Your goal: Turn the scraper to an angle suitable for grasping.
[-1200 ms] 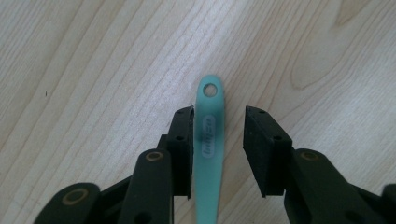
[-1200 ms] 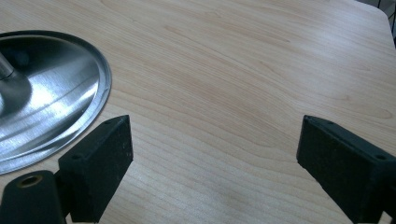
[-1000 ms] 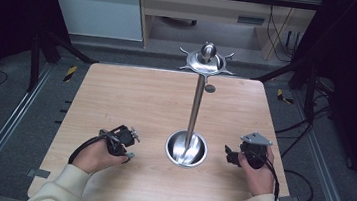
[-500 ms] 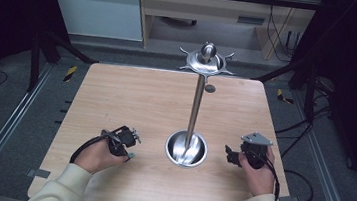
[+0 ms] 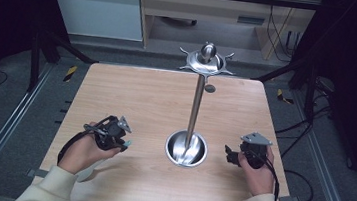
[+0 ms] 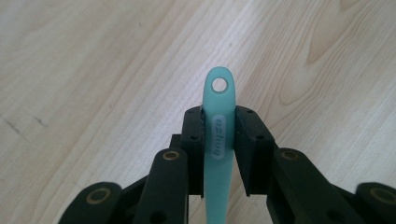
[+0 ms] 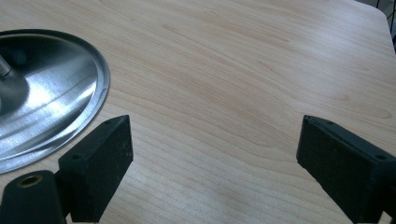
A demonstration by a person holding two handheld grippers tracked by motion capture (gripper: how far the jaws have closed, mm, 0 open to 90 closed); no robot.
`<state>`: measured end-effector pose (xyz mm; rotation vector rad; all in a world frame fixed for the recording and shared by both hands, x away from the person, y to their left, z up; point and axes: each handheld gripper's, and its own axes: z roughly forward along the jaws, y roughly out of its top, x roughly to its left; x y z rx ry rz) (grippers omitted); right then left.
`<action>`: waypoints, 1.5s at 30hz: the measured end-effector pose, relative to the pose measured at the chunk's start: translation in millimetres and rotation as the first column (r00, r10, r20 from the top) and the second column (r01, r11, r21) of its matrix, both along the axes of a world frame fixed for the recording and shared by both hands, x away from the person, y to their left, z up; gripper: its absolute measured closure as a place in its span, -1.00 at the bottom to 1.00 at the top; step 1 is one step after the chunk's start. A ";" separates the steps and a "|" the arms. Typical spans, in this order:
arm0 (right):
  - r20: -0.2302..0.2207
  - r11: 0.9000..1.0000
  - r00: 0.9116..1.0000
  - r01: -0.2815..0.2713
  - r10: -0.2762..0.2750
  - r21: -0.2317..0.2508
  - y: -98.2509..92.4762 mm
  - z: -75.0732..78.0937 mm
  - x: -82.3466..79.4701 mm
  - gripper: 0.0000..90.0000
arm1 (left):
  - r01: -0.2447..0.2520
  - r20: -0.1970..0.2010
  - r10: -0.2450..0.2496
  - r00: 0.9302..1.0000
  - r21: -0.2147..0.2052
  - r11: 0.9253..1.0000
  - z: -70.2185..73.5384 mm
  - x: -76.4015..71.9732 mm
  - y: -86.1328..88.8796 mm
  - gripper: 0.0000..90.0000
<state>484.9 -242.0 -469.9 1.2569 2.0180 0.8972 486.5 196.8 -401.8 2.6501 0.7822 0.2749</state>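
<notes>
A tall steel stand (image 5: 194,110) rises from a round dish base (image 5: 186,149) at the middle front of the wooden table (image 5: 166,99); its top (image 5: 206,59) carries several hooks. My left gripper (image 5: 122,144) rests left of the base, shut on a pale teal handle (image 6: 219,135) with a hanging hole at its tip (image 6: 218,85); the rest of that utensil is hidden under the hand. In the high view the teal tip (image 5: 127,144) peeks out. My right gripper (image 5: 227,154) sits right of the base, open, nothing between its jaws. The base rim (image 7: 100,88) lies just left of them.
A small round disc (image 5: 210,88) lies near the table's far edge behind the stand. Metal frame rails (image 5: 8,123) run along both sides of the table, and cables (image 5: 304,179) trail off to the right.
</notes>
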 end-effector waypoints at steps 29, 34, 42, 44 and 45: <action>0.000 1.000 1.000 0.000 0.000 0.007 0.1 0.3 0.6 -0.76 | 0.016 0.176 0.025 0.984 -0.229 0.973 67.7 -16.5 -6.3 0.65; 0.002 1.000 1.000 -0.005 0.005 0.004 -0.4 0.0 1.1 -0.76 | 0.024 0.202 0.032 0.979 -0.269 0.963 74.8 -17.7 -8.3 0.65; 0.003 1.000 1.000 -0.002 0.002 0.001 -0.8 0.2 1.1 -0.76 | 0.039 0.219 0.026 0.975 -0.288 0.957 80.9 -17.9 -13.2 0.65; 0.002 1.000 1.000 0.000 0.000 0.004 -0.6 0.3 1.0 -0.76 | 0.049 0.226 0.019 0.974 -0.290 0.956 84.0 -18.9 -15.2 0.65; 0.001 1.000 1.000 0.003 -0.003 0.004 -1.1 0.5 1.0 -0.76 | 0.052 0.233 0.018 0.972 -0.291 0.955 85.5 -19.6 -16.3 0.65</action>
